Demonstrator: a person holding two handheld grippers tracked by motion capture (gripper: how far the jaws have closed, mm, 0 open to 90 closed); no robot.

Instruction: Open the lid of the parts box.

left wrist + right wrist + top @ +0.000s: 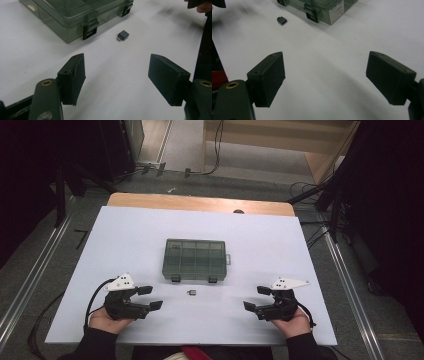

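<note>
left gripper (152, 297) jaws spread wide, holding nothing, resting on the white table (125, 235) | right gripper (256, 298) likewise wide apart and empty | closed smoky compartment box (195, 259) ahead of both, between them, latches facing the person | small dark adapter (191, 292) on the table between the grippers, just short of the box, well clear of either

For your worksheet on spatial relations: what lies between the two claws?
Bare white table between left claw and right claw, per the high view; the small adapter sits slightly beyond.
</note>
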